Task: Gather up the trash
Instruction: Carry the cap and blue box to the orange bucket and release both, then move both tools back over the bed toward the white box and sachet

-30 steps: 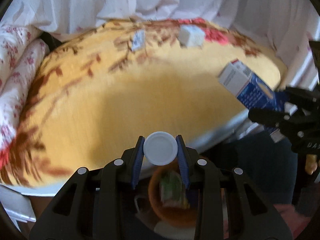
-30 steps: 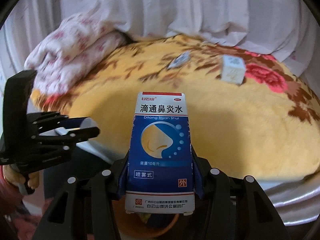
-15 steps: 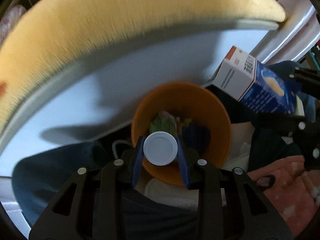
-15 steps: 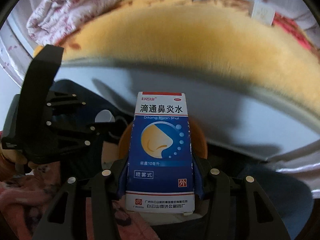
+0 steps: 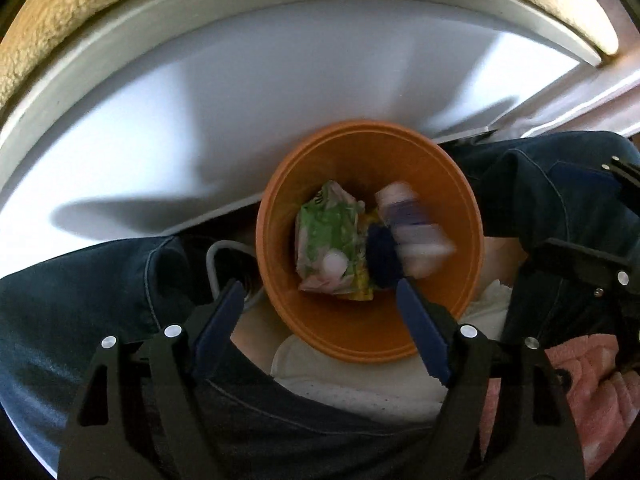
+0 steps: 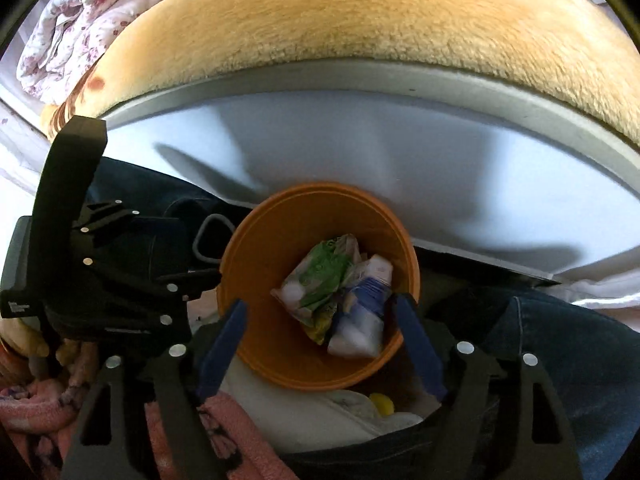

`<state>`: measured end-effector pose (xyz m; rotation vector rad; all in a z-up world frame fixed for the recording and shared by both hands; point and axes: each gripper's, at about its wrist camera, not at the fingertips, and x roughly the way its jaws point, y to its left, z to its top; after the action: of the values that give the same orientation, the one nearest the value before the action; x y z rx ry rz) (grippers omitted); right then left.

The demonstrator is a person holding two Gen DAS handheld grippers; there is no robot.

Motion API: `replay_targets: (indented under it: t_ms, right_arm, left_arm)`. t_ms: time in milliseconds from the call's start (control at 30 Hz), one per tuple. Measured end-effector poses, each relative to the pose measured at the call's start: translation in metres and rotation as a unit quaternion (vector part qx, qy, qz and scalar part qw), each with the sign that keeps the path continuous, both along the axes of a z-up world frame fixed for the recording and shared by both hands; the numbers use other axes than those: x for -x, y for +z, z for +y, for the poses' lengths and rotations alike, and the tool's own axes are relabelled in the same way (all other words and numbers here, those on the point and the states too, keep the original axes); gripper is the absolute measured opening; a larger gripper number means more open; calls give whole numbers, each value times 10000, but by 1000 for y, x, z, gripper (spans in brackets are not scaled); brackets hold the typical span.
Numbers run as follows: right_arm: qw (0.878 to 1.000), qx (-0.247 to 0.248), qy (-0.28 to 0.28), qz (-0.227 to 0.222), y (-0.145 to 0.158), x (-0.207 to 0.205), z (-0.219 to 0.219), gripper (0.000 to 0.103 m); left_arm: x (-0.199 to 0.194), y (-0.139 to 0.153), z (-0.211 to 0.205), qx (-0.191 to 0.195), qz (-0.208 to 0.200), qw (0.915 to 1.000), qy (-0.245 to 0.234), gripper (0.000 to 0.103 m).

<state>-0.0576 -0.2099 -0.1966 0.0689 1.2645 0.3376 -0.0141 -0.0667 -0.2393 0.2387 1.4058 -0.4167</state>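
Observation:
An orange bin stands on the floor by the bed's side. Inside lie a green wrapper, the blue-and-white nasal spray box, blurred from motion, and the white bottle cap on the wrapper. My left gripper is open and empty above the bin. My right gripper is open and empty above it too. The left gripper's body shows in the right wrist view.
The bed's white side panel and yellow fleece blanket lie beyond the bin. A person's jeans-clad legs flank it. A pink cloth and white fabric lie near it.
Both grippers opened over the bin. The white cap dropped from the left and the spray box dropped from the right; both now lie inside the bin.

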Motion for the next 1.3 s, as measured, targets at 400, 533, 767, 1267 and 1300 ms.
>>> replay_targets:
  t_ms: [400, 533, 767, 1267, 1300]
  right_arm:
    - [9999, 39, -54, -137, 12, 0, -6, 76]
    - [9996, 35, -84, -253, 22, 0, -8, 76]
    - [9957, 47, -213, -896, 68, 2, -18, 79]
    - [9677, 151, -943, -2332, 151, -82, -80, 92]
    - [9663, 178, -981, -2374, 153, -91, -82, 92]
  left_arm:
    - [4, 19, -1, 93, -164, 9996, -216, 77]
    - [7, 29, -2, 101, -316, 9992, -224, 77]
    - [5, 73, 0, 293, -847, 9956, -263, 77]
    - [-44, 156, -9, 692, -1931, 9787, 47, 89]
    - [-48, 159, -10, 697, -1928, 9787, 59, 89]
